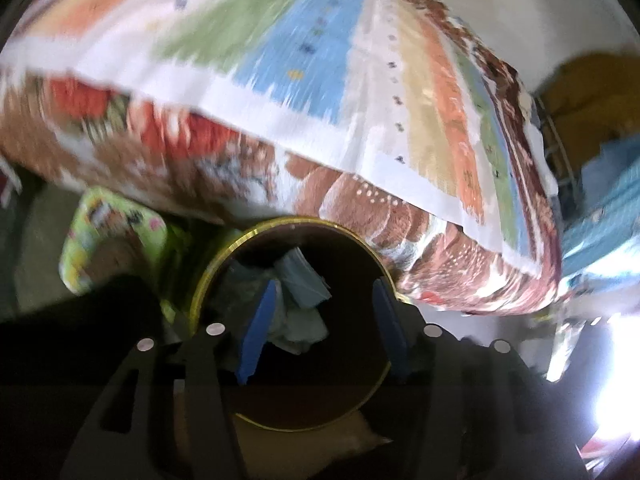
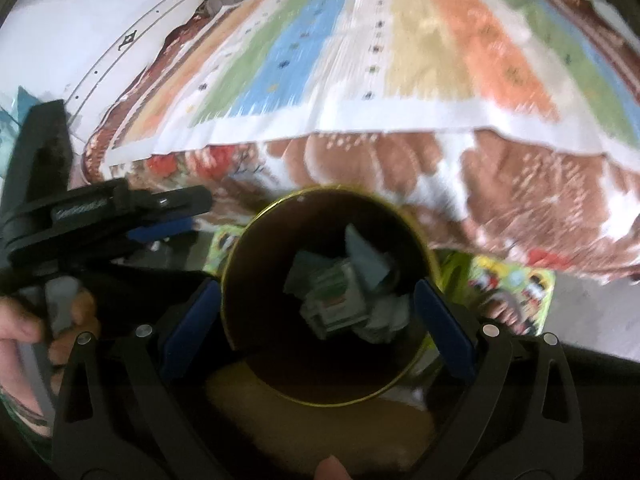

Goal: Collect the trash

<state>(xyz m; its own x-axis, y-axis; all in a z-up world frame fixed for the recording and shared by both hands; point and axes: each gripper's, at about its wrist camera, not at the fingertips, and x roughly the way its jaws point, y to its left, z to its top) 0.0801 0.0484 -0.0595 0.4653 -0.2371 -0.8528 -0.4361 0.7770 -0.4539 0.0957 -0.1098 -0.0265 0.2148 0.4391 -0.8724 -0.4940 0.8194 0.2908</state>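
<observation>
Crumpled pale papers and wrappers fill the dark gold-rimmed bin; both claws gape empty above.

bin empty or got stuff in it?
Not empty. The bin holds crumpled paper and wrappers at the bottom, seen through its open top in both wrist views. How full, cannot tell.

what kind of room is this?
Most likely a bedroom. A bed under a striped, multicoloured bedspread fills both views, a round gold-rimmed waste bin holding crumpled trash stands beside it, and a white wall is behind.
</observation>
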